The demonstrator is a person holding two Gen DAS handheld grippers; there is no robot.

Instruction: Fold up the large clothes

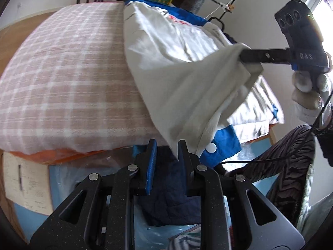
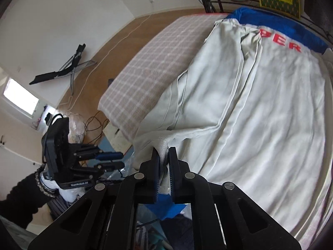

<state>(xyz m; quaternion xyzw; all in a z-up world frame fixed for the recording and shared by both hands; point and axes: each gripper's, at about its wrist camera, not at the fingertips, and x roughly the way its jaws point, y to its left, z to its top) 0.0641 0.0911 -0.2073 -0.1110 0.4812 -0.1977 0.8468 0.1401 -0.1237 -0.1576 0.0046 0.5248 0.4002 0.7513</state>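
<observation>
Cream jacket (image 2: pixel 260 108) spread over the plaid-covered bed (image 2: pixel 149 66), hem at its near edge. Right hand-held gripper (image 2: pixel 164 166) clamped on that hem. Left hand-held gripper (image 1: pixel 166 160) slightly parted, gripping nothing.

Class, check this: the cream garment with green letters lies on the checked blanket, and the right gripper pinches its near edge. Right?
Not quite: the letters on the cream garment are red, not green, as the right wrist view shows. It does lie on the checked blanket, and the right gripper pinches its near edge.

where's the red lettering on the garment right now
In the right wrist view, upper right: the red lettering sits on the cream garment just below its blue collar band, near the bed's far end.
</observation>
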